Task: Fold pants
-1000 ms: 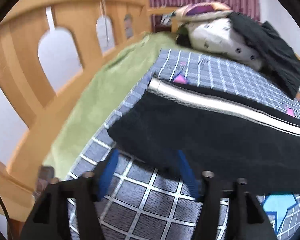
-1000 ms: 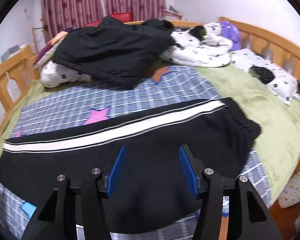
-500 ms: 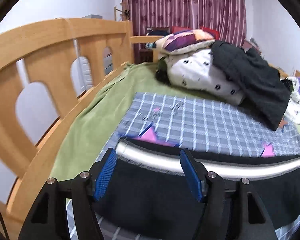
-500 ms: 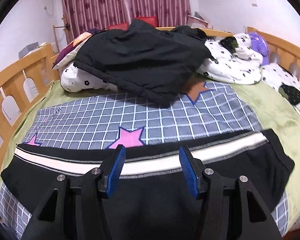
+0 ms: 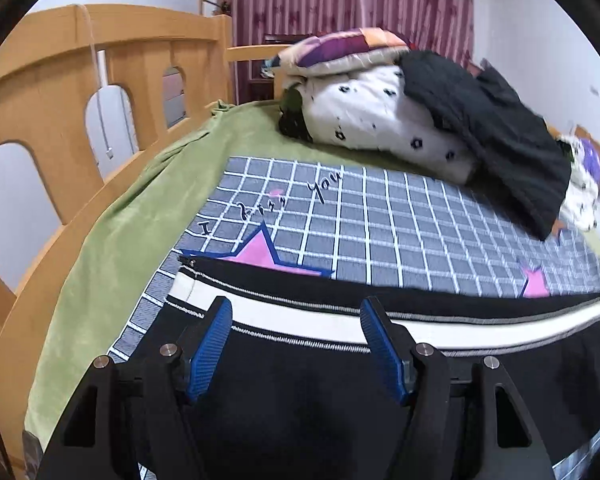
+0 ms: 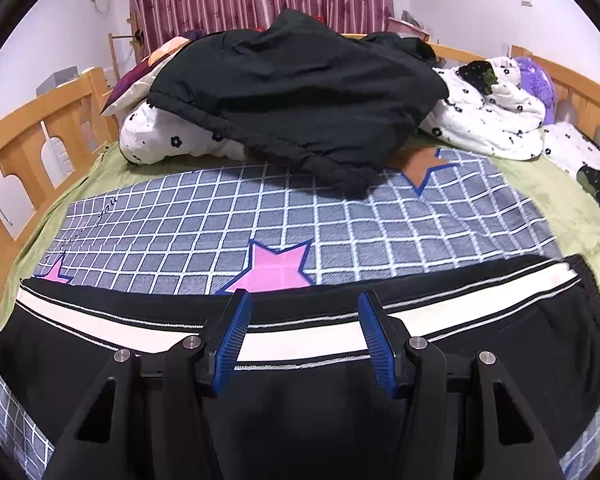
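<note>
Your left gripper (image 5: 296, 322) hangs with its blue pads spread and nothing between them, above the pants (image 5: 340, 380) near their cuff end. Your right gripper (image 6: 302, 314) is likewise parted and empty, over the white side stripe (image 6: 300, 340) nearer the waistband. The black pants lie flat and lengthwise across the near edge of the checked blanket (image 6: 300, 216), which covers a green sheet (image 5: 112, 240). Beyond, a black jacket (image 6: 300, 92) is heaped on a white flowered quilt (image 6: 488, 120), inside the wooden bed rail (image 5: 60, 92)
</note>
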`<action>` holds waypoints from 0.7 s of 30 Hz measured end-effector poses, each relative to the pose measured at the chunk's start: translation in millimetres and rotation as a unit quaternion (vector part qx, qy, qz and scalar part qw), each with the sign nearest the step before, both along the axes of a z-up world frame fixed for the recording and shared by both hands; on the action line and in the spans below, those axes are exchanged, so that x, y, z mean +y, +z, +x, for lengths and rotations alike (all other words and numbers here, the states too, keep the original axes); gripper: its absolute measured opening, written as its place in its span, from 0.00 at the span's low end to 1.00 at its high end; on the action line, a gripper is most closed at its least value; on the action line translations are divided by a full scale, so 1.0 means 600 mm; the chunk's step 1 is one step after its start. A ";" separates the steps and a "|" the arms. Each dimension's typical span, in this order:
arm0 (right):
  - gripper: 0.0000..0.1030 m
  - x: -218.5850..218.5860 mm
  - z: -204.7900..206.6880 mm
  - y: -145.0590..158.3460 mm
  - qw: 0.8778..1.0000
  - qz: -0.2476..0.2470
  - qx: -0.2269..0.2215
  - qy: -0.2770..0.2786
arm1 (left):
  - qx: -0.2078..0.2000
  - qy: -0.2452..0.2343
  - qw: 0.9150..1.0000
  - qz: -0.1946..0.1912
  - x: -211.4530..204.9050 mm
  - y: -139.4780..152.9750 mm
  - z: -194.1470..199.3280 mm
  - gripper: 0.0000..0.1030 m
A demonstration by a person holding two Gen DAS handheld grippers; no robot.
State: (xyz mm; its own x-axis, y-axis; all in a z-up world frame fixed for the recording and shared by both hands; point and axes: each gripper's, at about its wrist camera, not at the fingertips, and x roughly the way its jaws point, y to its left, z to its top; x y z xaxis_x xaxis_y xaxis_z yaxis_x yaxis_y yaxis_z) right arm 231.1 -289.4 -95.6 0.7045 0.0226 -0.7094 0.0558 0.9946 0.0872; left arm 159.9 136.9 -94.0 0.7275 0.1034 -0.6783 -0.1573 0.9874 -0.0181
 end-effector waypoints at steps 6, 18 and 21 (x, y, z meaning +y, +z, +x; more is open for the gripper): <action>0.53 0.015 0.012 -0.019 1.000 0.004 0.012 0.009 | 0.005 0.013 1.000 -0.028 0.012 -0.011 0.014 0.63; 0.53 -0.011 0.057 0.017 0.998 -0.029 -0.026 0.047 | -0.010 -0.037 0.999 -0.020 0.062 -0.018 0.046 0.63; 0.53 -0.023 0.079 -0.014 0.996 -0.038 0.005 0.081 | 0.008 -0.029 0.999 -0.038 0.085 -0.038 0.070 0.63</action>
